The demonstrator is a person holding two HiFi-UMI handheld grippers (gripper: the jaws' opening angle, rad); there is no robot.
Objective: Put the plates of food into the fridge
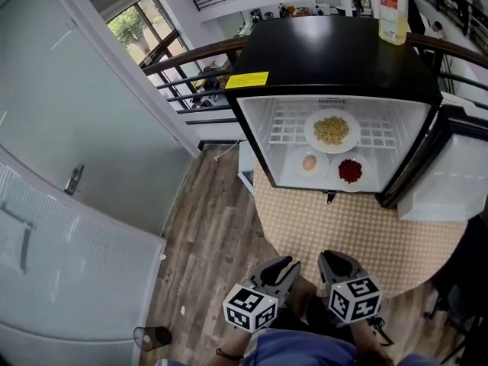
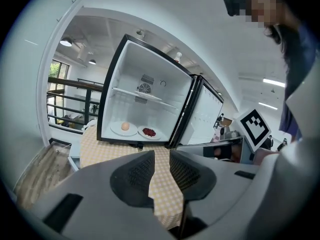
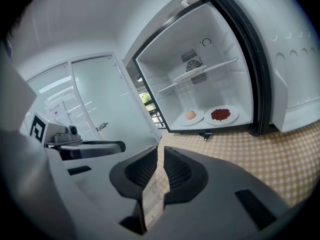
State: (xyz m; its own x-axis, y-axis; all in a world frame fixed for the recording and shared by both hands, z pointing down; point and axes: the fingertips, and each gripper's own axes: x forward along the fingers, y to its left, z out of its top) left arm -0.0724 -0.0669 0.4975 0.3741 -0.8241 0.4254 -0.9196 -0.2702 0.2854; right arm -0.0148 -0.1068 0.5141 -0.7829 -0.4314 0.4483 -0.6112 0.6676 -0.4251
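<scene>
The small black fridge (image 1: 335, 59) stands open on a table with a checkered cloth (image 1: 343, 231). A plate of yellow food (image 1: 332, 130) sits on its wire shelf. Below it, on the fridge floor, a plate with a pale round piece (image 1: 309, 162) lies next to a plate of red food (image 1: 350, 171). Both lower plates also show in the left gripper view, pale (image 2: 124, 127) and red (image 2: 149, 132), and in the right gripper view, pale (image 3: 191, 116) and red (image 3: 220, 115). My left gripper (image 1: 280, 268) (image 2: 161, 156) and right gripper (image 1: 339, 259) (image 3: 161, 154) hang low, near the table's front edge, far from the fridge. Both are open and hold nothing; the right one's gap is narrow.
The fridge door (image 1: 450, 166) stands swung out to the right. A bottle of yellow liquid (image 1: 393, 12) rests on the fridge top. A glass door and partition (image 1: 76, 181) line the left over a wooden floor (image 1: 206, 235). A railing (image 1: 191, 75) runs behind.
</scene>
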